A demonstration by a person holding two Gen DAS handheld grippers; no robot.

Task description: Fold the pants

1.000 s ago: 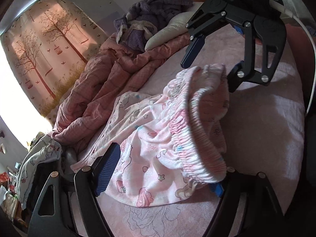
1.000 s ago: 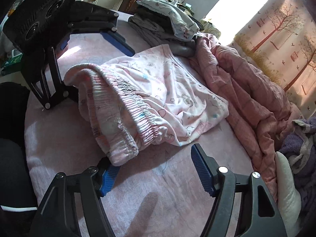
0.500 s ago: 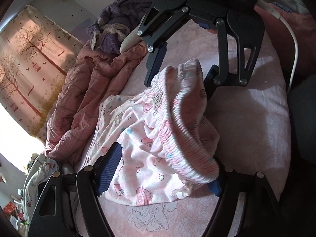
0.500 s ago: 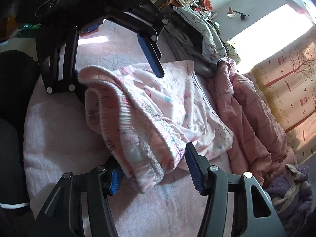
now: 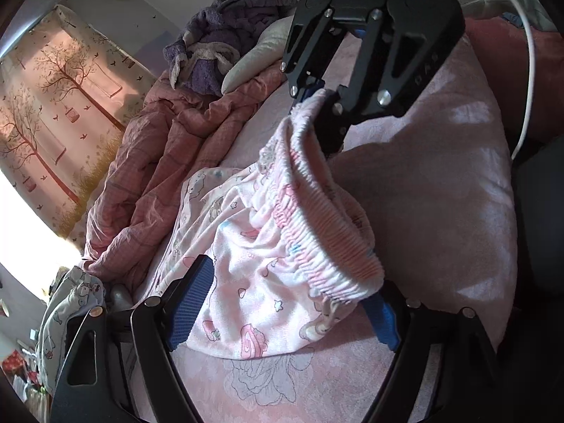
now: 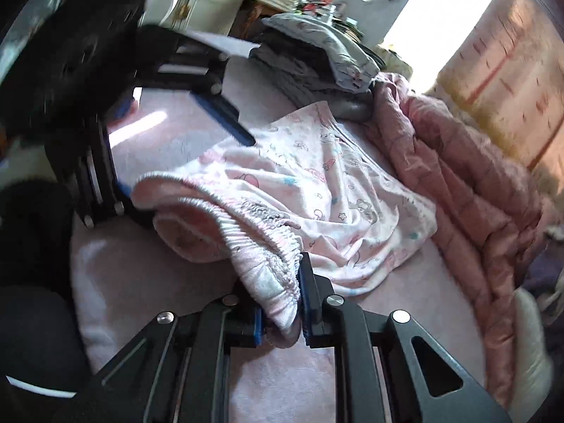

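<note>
Pink printed pants [image 5: 246, 246] lie on a pink bed sheet [image 5: 440, 211], folded over, with the elastic waistband [image 5: 317, 239] bunched up toward me. My left gripper [image 5: 285, 303] is open, its blue-padded fingers [image 5: 192, 303] astride the near end of the waistband. My right gripper [image 6: 280, 303] is shut on the other end of the waistband [image 6: 278, 296]; it also shows in the left wrist view [image 5: 317, 105], pinching the band. The pants [image 6: 335, 194] spread flat behind it. The left gripper [image 6: 183, 148] appears open at the far end.
A rumpled pink quilt [image 5: 158, 162] lies beside the pants. A purple towel [image 5: 229, 35] and a white pillow [image 5: 253, 56] sit at the bed's head. A pile of grey clothes [image 6: 317, 60] sits at the other end. A tree-print curtain [image 5: 53, 112] hangs behind.
My right gripper has closed on its end of the waistband; it was open around it before. The left gripper stays open around its end.
</note>
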